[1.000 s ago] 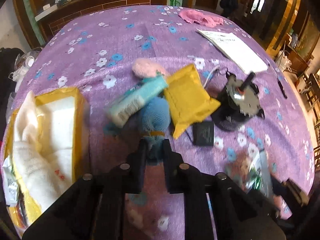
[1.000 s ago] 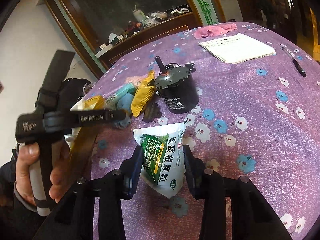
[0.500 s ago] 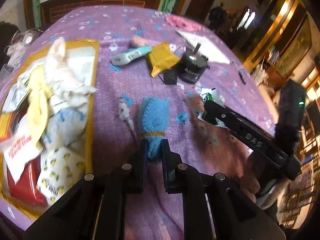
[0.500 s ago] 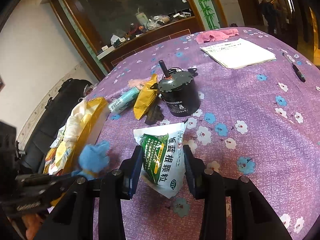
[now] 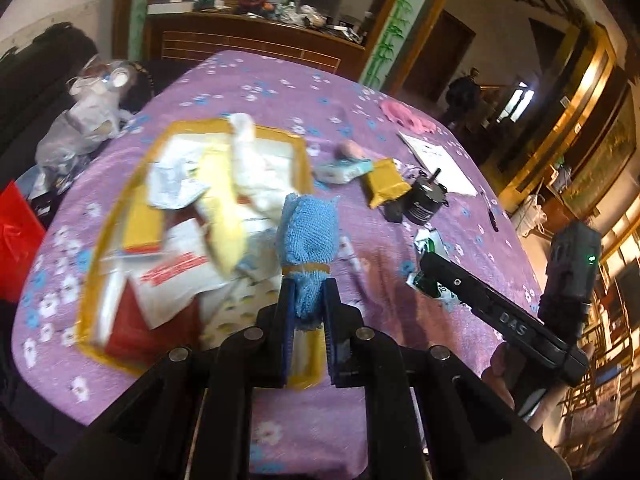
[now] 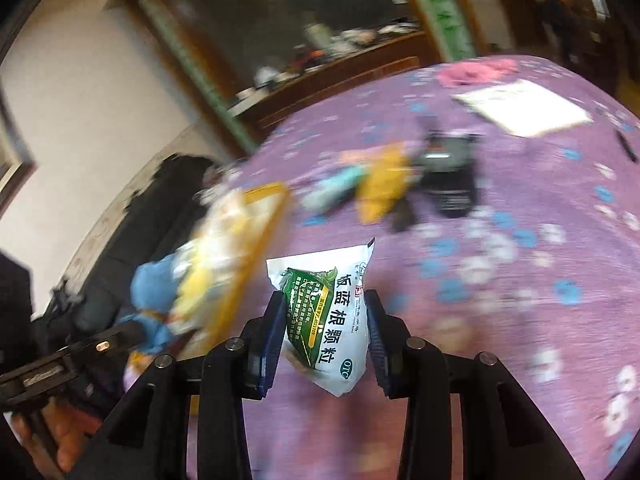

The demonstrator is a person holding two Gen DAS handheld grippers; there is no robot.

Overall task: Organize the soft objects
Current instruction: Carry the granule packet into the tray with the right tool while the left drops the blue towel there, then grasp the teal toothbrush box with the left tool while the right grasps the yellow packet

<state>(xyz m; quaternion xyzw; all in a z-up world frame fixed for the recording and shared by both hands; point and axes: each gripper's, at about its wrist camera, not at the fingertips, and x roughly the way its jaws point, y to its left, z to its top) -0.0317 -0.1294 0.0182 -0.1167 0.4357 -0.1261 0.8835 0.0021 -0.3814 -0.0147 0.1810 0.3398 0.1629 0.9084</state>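
My left gripper [image 5: 307, 288] is shut on a rolled blue towel [image 5: 307, 236] bound with a rubber band and holds it in the air over the near right edge of a yellow tray [image 5: 120, 216] full of soft packets and cloths. My right gripper [image 6: 326, 304] is shut on a white and green medicine sachet [image 6: 328, 320], lifted off the purple flowered tablecloth [image 6: 520, 280]. The blue towel [image 6: 154, 288] and the tray [image 6: 256, 236] also show at the left of the right wrist view.
Beyond the tray lie a teal packet [image 5: 344, 170], a yellow pouch [image 5: 386, 186], a black motor [image 5: 424, 202], a white booklet [image 5: 440, 160], a pen [image 5: 490, 216] and a pink cloth [image 5: 404, 116]. A red bag [image 5: 16, 240] sits off the table's left.
My left gripper has carried the blue towel left, from beside the tray to above it. My right gripper has closed on the sachet and lifted it off the cloth.
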